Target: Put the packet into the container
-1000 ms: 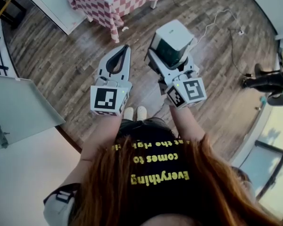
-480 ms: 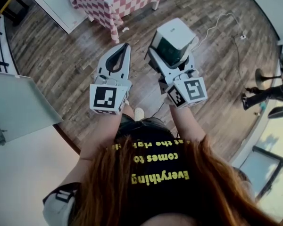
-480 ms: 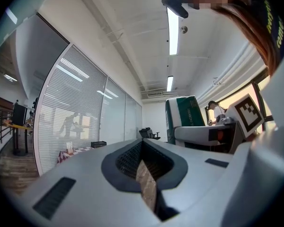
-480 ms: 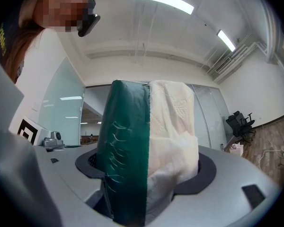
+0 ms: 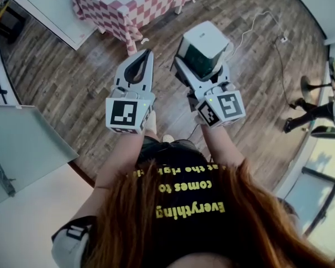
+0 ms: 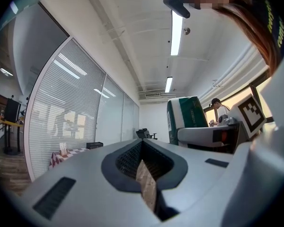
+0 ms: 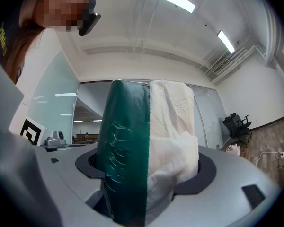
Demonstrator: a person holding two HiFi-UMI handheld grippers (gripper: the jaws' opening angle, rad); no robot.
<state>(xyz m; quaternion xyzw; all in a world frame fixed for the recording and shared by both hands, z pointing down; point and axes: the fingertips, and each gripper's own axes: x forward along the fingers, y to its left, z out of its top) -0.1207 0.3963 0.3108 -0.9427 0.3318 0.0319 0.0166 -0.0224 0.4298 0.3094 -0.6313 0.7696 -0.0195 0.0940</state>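
We have the packet (image 5: 204, 41) in the right claw (image 5: 201, 68), jaws clamped on its lower end. In the right gripper view it's half green, half white, and fills the gap btw. the jaws. Its long axis runs along the jaws, i.e. it sticks straight out past the tips, away from us, w/ most of its length free.

The left claw (image 5: 147, 57) sits just beside the right one at about the same height. Its jaws are together w/ nothing btw. them, so it's spare.

No container shows in any view, so we can't tell which way it lies from the packet. What's ahead is wood floor (image 5: 72, 77) and a tabletop w/ a checked cloth (image 5: 134, 4), ahead and to our left, well apart from both claws. Prob. next: carry over there, then lower the packet free end first.
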